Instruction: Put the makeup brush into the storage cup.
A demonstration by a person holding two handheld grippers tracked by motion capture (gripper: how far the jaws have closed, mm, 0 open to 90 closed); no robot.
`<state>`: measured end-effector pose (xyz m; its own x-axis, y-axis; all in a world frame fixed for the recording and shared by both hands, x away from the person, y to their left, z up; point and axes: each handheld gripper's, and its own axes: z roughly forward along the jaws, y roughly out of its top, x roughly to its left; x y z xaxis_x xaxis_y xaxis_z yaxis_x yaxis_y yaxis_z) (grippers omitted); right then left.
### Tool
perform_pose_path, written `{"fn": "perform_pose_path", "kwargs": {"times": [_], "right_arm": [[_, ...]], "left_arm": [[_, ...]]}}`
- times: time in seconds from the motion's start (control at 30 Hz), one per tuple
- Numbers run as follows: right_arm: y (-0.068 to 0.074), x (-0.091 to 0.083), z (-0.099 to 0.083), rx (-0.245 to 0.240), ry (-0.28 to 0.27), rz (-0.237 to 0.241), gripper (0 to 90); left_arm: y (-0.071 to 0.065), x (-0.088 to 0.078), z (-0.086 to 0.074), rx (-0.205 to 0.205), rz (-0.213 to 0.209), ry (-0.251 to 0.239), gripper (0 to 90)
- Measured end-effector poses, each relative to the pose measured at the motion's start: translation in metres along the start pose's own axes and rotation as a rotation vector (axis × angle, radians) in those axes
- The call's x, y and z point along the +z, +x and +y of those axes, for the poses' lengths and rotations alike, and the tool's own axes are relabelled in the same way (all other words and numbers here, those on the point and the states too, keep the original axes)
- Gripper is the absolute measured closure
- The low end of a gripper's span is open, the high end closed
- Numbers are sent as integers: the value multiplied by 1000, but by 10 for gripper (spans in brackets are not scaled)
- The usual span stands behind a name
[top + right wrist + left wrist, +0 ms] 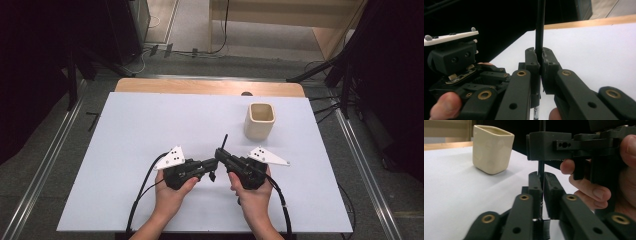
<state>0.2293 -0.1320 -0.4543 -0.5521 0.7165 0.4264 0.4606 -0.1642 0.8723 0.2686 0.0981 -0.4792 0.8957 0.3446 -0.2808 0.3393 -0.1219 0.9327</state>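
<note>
- Both grippers meet near the middle of the white table [125, 150], close to the near edge, each held in one of the person's hands.
- The right gripper [540, 63] is clamped on a thin black pen [539, 30]; its pads press the shaft on both sides, and the pen runs up out of the jaws.
- From above, the pen [224, 140] sticks out from the right gripper [220, 153] and points toward the far side of the table, tilted slightly right.
- The left gripper [543, 188] has its jaws nearly together around the same pen [541, 168]; whether the pads press on it cannot be told, as a sliver of gap shows.
- In the high view the left gripper [211, 164] points right, its tip just beside the right gripper's tip.
- A cream cup [260, 121] stands upright on the far right part of the table, apart from both grippers.
- In the left gripper view the cup [492, 149] sits beyond the jaws, to their left.
</note>
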Motion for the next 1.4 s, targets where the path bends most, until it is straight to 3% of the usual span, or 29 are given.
{"fn": "perform_pose_path", "kwargs": {"times": [0.1, 0.17, 0.2, 0.23, 0.3, 0.33, 0.4, 0.43, 0.5, 0.6, 0.63, 0.67, 0.7, 0.73, 0.77, 0.8, 0.83, 0.87, 0.9, 0.93, 0.97, 1.0, 1.03, 1.2, 1.4], "right_arm": [[2, -1, 1, -41, -8, -29, 873], [3, -3, 2, -123, -14, -74, 872], [3, -3, 2, -123, -14, -74, 872], [4, -3, 2, -182, -15, -107, 872], [4, -2, 2, -204, -13, -120, 872], [4, 0, 0, -275, -3, -159, 872], [5, 3, -2, -338, 12, -183, 872], [5, 3, -2, -338, 12, -183, 872], [8, 7, -5, -430, 40, -220, 872], [9, 9, -7, -472, 58, -239, 872], [10, 12, -8, -523, 79, -257, 872], [11, 13, -9, -544, 86, -266, 872], [11, 13, -9, -544, 86, -266, 872], [12, 16, -11, -605, 111, -284, 872], [12, 16, -11, -605, 111, -284, 872], [14, 18, -13, -661, 135, -303, 872], [14, 18, -13, -661, 135, -303, 872], [16, 21, -15, -722, 160, -325, 872], [16, 21, -15, -722, 160, -325, 872], [18, 24, -18, -791, 179, -339, 872], [18, 24, -18, -791, 179, -339, 872], [22, 26, -20, -856, 196, -359, 872], [22, 26, -20, -856, 196, -359, 872], [30, 32, -28, -977, 225, -389, 872], [33, 34, -32, -1043, 243, -406, 872]], "left_arm": [[1, -2, 1, 1, 12, 1, 702], [5, -8, 4, -5, 38, 4, 632], [5, -8, 4, -5, 38, 4, 619], [8, -14, 8, -3, 63, 7, 611], [10, -17, 10, -2, 72, 11, 604], [13, -23, 14, -1, 93, 14, 599], [14, -28, 18, 8, 109, 11, 591], [14, -28, 18, 8, 109, 11, 588], [15, -33, 24, 4, 116, 14, 578], [16, -37, 30, 11, 131, 38, 562], [15, -38, 33, 21, 146, 58, 556], [14, -39, 35, 25, 153, 70, 551], [14, -39, 35, 25, 153, 70, 546], [12, -39, 37, 30, 152, 83, 544], [12, -39, 37, 30, 152, 83, 543], [10, -38, 40, 36, 141, 105, 538], [10, -38, 40, 36, 141, 105, 534], [7, -36, 42, 46, 128, 124, 531], [7, -36, 42, 46, 128, 124, 530], [4, -35, 44, 58, 132, 140, 531], [3, -34, 44, 60, 134, 150, 531], [1, -33, 45, 63, 138, 162, 536], [0, -32, 46, 64, 144, 167, 536], [-3, -29, 48, 53, 147, 191, 569], [-1, -28, 47, 30, 153, 221, 628]]}}
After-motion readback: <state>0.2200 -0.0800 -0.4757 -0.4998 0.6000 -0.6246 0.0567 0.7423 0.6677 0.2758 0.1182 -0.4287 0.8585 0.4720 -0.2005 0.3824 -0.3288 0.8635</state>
